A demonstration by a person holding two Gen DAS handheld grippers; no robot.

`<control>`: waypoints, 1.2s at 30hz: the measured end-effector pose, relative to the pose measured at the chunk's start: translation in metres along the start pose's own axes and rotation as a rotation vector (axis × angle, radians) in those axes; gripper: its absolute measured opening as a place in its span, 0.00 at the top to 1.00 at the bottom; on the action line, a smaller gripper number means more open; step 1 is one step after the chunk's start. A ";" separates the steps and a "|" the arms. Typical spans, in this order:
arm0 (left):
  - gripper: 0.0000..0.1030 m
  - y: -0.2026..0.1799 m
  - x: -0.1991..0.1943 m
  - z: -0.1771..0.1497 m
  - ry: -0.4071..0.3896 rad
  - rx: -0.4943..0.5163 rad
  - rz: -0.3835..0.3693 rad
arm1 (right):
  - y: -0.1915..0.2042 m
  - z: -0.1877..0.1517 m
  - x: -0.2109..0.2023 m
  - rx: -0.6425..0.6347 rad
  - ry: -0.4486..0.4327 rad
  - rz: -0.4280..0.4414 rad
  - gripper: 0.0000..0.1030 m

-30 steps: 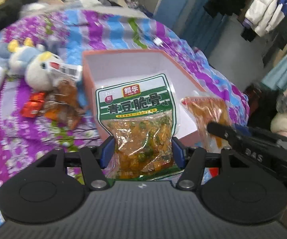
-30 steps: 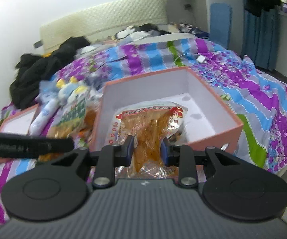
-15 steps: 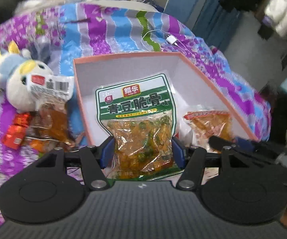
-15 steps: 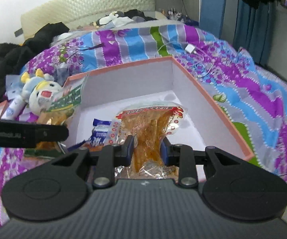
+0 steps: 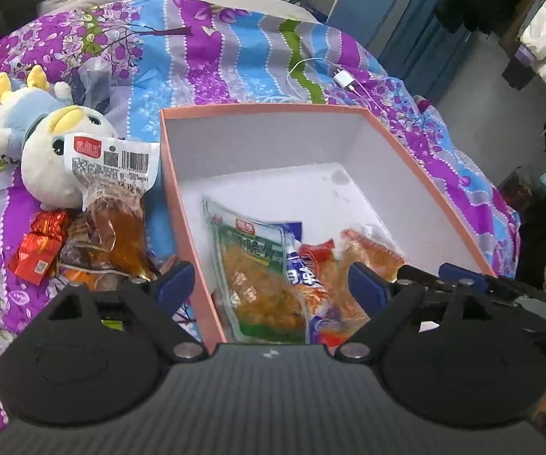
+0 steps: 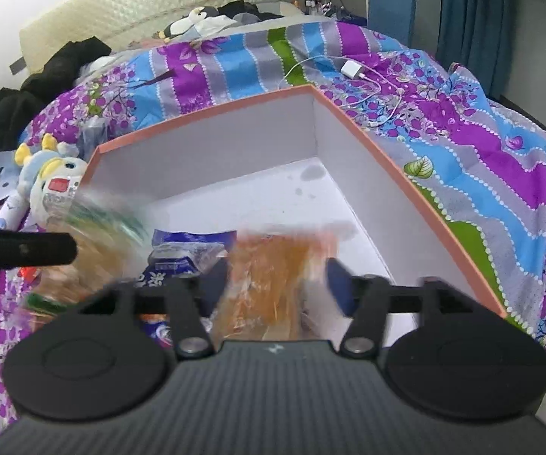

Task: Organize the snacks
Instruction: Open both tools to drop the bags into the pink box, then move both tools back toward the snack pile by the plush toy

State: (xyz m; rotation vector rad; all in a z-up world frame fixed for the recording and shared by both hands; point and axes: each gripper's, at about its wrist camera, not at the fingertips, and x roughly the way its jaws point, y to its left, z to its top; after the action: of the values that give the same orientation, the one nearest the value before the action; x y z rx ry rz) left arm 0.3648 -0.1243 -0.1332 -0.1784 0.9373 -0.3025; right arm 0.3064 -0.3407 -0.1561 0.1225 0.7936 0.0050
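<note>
An orange-rimmed white box [image 5: 182, 189] sits on the bed; it also shows in the right wrist view [image 6: 398, 174]. Inside lie a green snack pack [image 5: 257, 265], a blue packet [image 5: 299, 265] and an orange snack pack [image 5: 371, 254]. My left gripper [image 5: 273, 284] is open above the green pack, its jaws spread wide. My right gripper [image 6: 276, 280] is open, with the blurred orange pack [image 6: 269, 269] between its jaws, dropping into the box. The blue packet [image 6: 182, 254] lies left of it. The right gripper also shows in the left wrist view [image 5: 462, 288].
Left of the box lie a clear meat-snack pack [image 5: 110, 204], small red packets [image 5: 39, 246] and a plush toy [image 5: 45, 151]. A white charger and cable [image 5: 344, 79] lie beyond the box. Clothes hang at the right [image 5: 545, 38].
Both grippers have opened. The green pack has fallen from the left gripper into the box, and the orange pack has left the right gripper's grip.
</note>
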 end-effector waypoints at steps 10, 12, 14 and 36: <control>0.12 -0.009 -0.067 -0.022 -0.088 0.025 0.002 | 0.005 -0.008 -0.055 0.011 -0.069 0.009 0.37; 0.12 -0.012 -0.084 -0.028 -0.109 0.034 -0.004 | 0.009 -0.013 -0.068 0.011 -0.084 0.018 0.37; 0.12 -0.015 -0.100 -0.034 -0.135 0.048 0.003 | 0.013 -0.018 -0.083 0.016 -0.100 0.024 0.37; 0.12 0.009 -0.247 -0.146 -0.275 0.021 0.071 | 0.065 -0.100 -0.201 -0.024 -0.193 0.147 0.37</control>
State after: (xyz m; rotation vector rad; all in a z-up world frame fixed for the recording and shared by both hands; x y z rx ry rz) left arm 0.1107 -0.0371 -0.0316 -0.1620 0.6668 -0.2156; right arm 0.0969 -0.2751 -0.0752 0.1557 0.5904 0.1404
